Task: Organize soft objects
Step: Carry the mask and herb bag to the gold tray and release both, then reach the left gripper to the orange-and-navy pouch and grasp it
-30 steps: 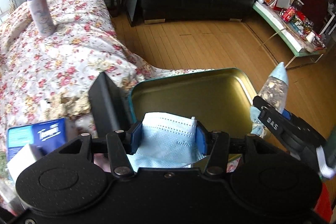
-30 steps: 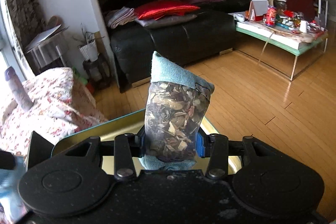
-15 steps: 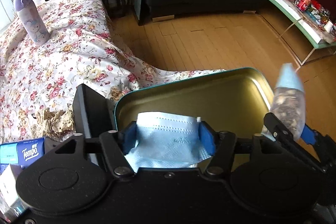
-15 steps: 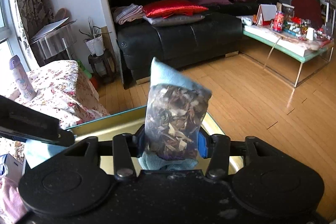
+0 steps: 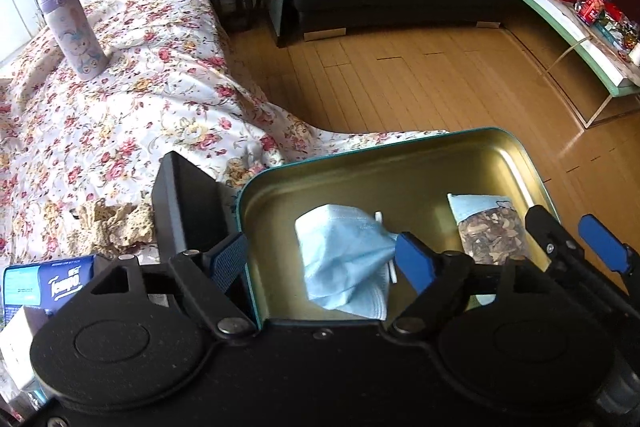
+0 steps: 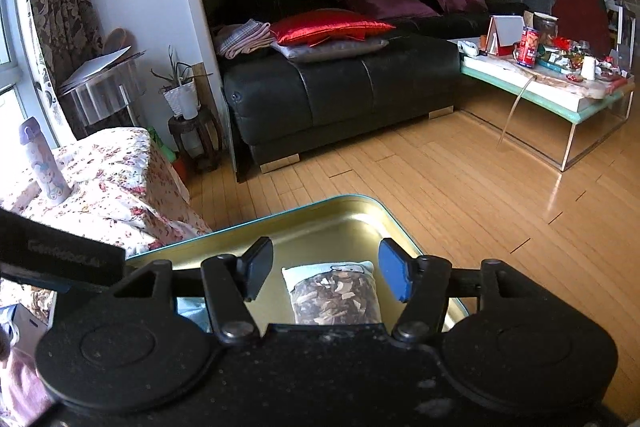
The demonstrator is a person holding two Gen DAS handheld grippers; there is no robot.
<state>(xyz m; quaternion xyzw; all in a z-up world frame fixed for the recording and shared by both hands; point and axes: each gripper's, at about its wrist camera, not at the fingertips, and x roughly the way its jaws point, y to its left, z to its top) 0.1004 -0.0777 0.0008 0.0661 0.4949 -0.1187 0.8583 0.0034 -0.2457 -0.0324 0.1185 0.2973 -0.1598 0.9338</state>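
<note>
A gold tin tray with a teal rim [image 5: 360,183] rests on the floral bed. A light blue face mask [image 5: 344,259] lies in its left half. A sachet of dried petals with a blue cloth back [image 5: 488,231] lies in its right half; it also shows in the right wrist view [image 6: 336,299]. My left gripper [image 5: 320,259] is open over the mask, which touches the right finger. My right gripper [image 6: 326,275] is open just above the sachet and shows in the left wrist view [image 5: 572,239].
A black box [image 5: 184,203] stands against the tray's left side. A blue tissue pack [image 5: 44,283] and a lace cloth [image 5: 108,223] lie left of it. A purple bottle [image 5: 72,27] stands on the floral bedspread [image 5: 120,107]. A black sofa [image 6: 340,87] and a cluttered coffee table [image 6: 560,83] stand beyond the wooden floor.
Both grippers have opened. The mask left the left gripper and lies in the tray. The sachet left the right gripper and lies flat in the tray.
</note>
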